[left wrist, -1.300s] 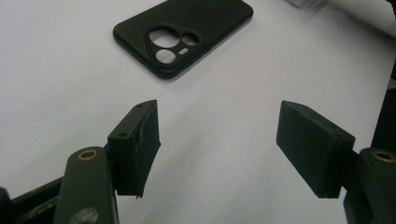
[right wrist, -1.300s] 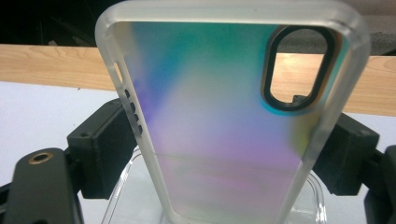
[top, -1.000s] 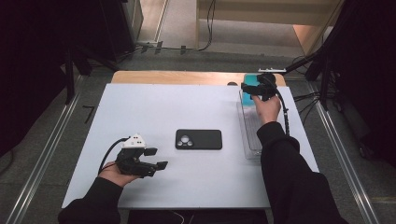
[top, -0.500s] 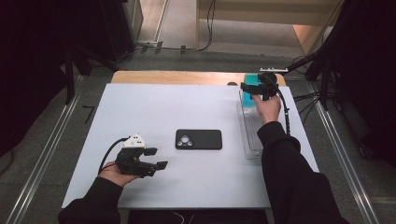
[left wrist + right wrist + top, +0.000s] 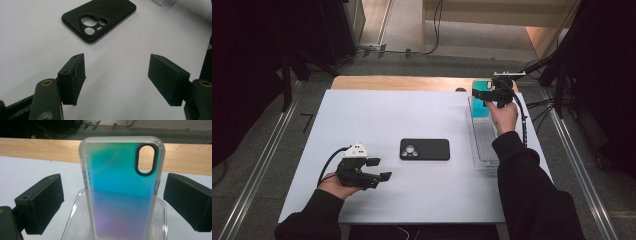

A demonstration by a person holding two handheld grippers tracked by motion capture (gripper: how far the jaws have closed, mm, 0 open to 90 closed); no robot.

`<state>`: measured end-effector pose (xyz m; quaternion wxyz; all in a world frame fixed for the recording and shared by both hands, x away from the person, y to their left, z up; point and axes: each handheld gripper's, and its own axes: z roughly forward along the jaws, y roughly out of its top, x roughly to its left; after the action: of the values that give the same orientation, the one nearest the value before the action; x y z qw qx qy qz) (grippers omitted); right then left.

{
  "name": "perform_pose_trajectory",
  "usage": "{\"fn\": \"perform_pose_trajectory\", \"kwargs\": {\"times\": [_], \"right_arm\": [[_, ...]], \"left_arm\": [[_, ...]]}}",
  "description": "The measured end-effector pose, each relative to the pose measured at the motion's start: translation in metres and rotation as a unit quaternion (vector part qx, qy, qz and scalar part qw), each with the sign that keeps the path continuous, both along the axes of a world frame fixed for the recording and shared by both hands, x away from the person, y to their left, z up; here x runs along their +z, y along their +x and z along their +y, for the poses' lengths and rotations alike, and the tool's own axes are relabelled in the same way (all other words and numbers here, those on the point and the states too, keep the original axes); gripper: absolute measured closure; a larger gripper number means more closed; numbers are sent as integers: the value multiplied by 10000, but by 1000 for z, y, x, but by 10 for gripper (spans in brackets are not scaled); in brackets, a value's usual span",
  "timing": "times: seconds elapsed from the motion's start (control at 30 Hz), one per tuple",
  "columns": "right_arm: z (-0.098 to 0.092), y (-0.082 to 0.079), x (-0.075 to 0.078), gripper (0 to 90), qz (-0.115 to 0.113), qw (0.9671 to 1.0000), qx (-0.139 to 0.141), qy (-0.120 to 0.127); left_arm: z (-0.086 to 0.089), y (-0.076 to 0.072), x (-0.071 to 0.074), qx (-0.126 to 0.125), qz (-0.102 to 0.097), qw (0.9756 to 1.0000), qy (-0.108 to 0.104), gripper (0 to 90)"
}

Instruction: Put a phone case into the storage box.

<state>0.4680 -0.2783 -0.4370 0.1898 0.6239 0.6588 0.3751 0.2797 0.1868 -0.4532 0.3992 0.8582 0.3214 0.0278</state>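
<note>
Left gripper (image 5: 379, 170) rests at the near left of the table (image 5: 422, 107), jaws partly open, empty. A black phone (image 5: 424, 149) lies mid-table. Far right, the right gripper (image 5: 480, 94) has just opened wide around an iridescent phone case (image 5: 120, 190) standing in a clear tray (image 5: 482, 145), untouched.

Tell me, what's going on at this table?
A person holds a gripper in each hand. The right gripper has just been opening its jaws around an iridescent phone case that stands in a clear tray at the table's far right; the pads sit apart from it. The left gripper waits open near a black phone lying face down mid-table.
</note>
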Motion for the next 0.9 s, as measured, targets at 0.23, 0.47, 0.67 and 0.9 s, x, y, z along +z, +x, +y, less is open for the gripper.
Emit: {"fn": "perform_pose_trajectory", "kwargs": {"times": [0.23, 0.47, 0.67, 0.9], "right_arm": [[1, -18, 17, 16, 167, 9996, 221, -78], [3, -41, 33, 17, 187, 9986, 488, 10], [7, -64, 43, 51, 142, 9963, 829, 176], [13, -90, 46, 139, 93, 9930, 1143, 281]], "left_arm": [[0, 2, 1, 44, 37, 10000, -49, 305], [0, 4, 2, 105, 76, 9999, -98, 305], [0, 6, 4, 131, 110, 9998, -87, 305], [-2, 9, 5, 155, 140, 9997, -126, 305]]}}
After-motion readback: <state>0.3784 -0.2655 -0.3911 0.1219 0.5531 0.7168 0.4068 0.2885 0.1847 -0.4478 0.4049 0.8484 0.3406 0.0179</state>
